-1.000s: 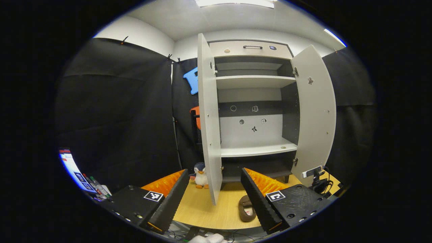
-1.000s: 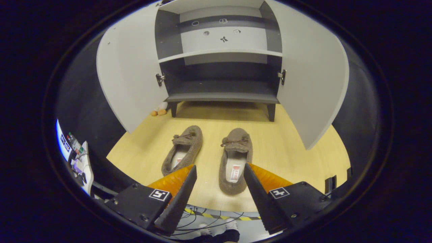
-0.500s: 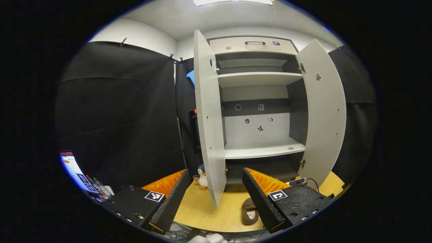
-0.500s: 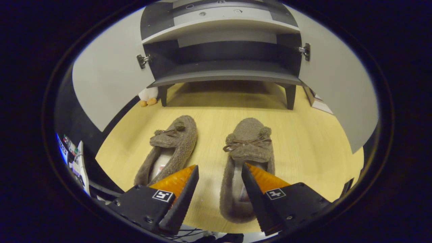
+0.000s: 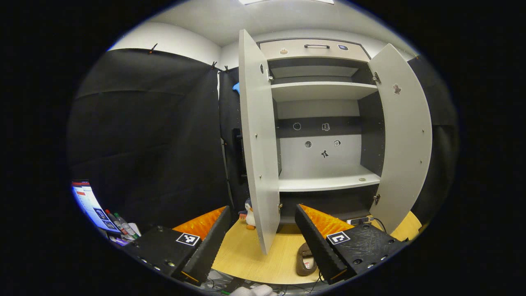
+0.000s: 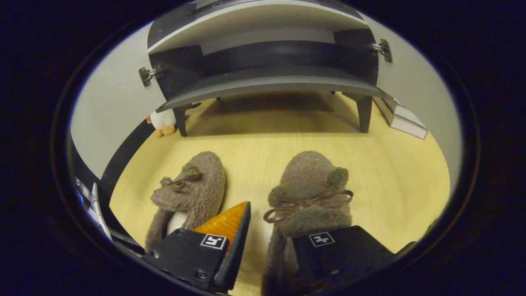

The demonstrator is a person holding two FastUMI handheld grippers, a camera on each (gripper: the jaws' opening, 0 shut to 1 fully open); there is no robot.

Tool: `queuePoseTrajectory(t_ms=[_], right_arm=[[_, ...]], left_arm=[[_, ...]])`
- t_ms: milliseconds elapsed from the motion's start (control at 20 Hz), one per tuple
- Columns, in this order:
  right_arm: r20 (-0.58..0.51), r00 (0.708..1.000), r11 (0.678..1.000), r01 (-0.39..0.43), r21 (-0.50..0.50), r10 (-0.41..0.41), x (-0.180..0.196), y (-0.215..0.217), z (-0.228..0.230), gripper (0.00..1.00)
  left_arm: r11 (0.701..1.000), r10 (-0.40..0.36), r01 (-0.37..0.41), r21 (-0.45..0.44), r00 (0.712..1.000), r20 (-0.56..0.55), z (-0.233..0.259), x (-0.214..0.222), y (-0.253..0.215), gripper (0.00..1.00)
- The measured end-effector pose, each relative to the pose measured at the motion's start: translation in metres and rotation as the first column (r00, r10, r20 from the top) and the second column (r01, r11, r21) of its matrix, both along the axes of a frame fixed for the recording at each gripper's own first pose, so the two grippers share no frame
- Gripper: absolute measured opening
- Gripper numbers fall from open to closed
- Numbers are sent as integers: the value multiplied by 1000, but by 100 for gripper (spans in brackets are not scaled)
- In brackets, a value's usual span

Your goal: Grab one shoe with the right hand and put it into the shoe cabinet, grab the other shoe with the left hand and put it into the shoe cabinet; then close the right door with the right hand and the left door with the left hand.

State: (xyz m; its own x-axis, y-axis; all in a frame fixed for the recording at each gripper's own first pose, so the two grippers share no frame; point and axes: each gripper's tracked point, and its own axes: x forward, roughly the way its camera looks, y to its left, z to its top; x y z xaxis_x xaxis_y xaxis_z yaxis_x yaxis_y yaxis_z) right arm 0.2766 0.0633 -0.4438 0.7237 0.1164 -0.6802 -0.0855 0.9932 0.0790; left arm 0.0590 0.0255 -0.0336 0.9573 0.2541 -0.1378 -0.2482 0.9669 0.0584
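Right gripper low over the wooden floor, jaws spread: one finger goes down inside the opening of the right shoe, the other finger sits outside it in the gap between the two shoes; no squeeze visible, so open around that shoe's inner side wall. Right shoe is a brown fuzzy slipper with a bow, toe pointing at the shoe cabinet. Left shoe lies just beside it, same kind, toe angled slightly toward the other one, apart from both fingers. Both shoes on the floor in front of the cabinet's bottom shelf, not inside. Stuffed penguin by the cabinet's front leg, flat boxes on the floor under the far door.

Left gripper held higher and back, jaws wide open, holding nothing, facing the cabinet. Left door and right door both swung open, shelves bare except a small round item on the middle shelf. One shoe peeks beside its finger on the floor. Screen at the lower edge
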Motion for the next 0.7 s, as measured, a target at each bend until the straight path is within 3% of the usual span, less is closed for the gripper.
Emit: queuePoseTrajectory(t_ms=[50, 150, 400, 700], right_arm=[[7, 1000, 999, 29, -22, -29, 3, -8, 1, 50], [1, 1000, 999, 31, -14, -31, 8, -8, 1, 14], [3, 1000, 1000, -14, -14, 14, 0, -7, 15, 6], [124, 990, 998, -64, -20, 66, -7, -1, 100, 6]], left_arm=[[1000, -2, 2, -1, 1000, -5, -1, 0, -1, 96], [1000, -4, 4, 3, 1000, -5, 0, -1, -2, 96], [1000, -15, 16, -3, 1000, 12, 5, -5, -3, 96], [999, -47, 47, -16, 998, 33, 7, -9, -5, 96]])
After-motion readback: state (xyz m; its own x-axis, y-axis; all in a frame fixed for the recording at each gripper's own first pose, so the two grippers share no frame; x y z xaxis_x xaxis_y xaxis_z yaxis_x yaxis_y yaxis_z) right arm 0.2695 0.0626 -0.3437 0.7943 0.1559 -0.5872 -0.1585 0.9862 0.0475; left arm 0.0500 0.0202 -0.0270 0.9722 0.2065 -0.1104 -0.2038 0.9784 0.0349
